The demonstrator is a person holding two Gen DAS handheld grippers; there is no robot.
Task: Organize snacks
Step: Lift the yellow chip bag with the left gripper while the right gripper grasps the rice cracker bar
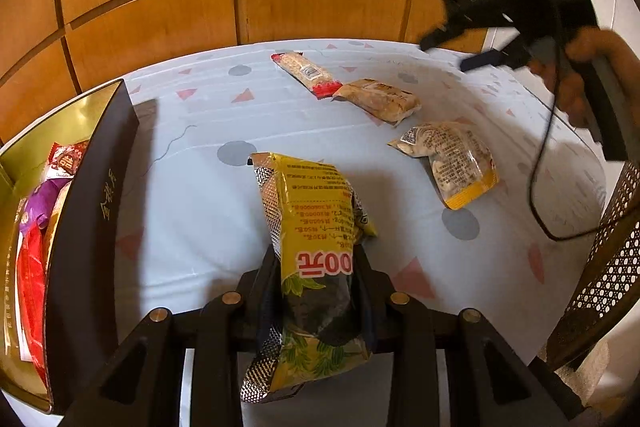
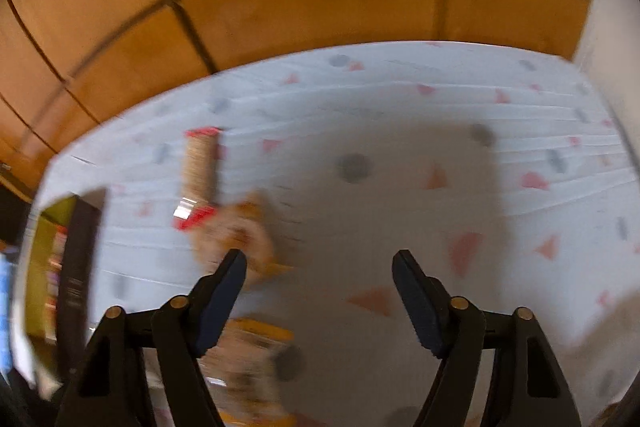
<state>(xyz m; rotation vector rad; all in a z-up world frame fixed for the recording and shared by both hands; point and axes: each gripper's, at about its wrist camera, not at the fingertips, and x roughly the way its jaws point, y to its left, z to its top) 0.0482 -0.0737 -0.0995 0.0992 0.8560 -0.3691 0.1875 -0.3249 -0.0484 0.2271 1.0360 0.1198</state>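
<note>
Judging from what lies where, the job looks partly done: the dark gift box point(image 1: 86, 211) at the left edge of the surface point(image 1: 200, 195) already holds several wrapped snacks, red and purple among them, while four packets are outside it. The left hand-held gripper point(image 1: 316, 291) is clamped on one of these, a yellow snack packet point(image 1: 308, 227), which stands up between its fingers just right of the box and clear of the cloth. Farther out lie three more: a red-ended bar point(image 1: 306, 73), a tan packet point(image 1: 380, 99) touching its near end, and a clear packet with a yellow end point(image 1: 452, 159) a little nearer. The right hand-held gripper point(image 2: 320, 267) has its fingers spread wide with nothing between them; its own view is blurred, with the tan packet and the red-ended bar showing beyond its left finger. What seems left is dropping the yellow packet into the box and collecting the other three.
</note>
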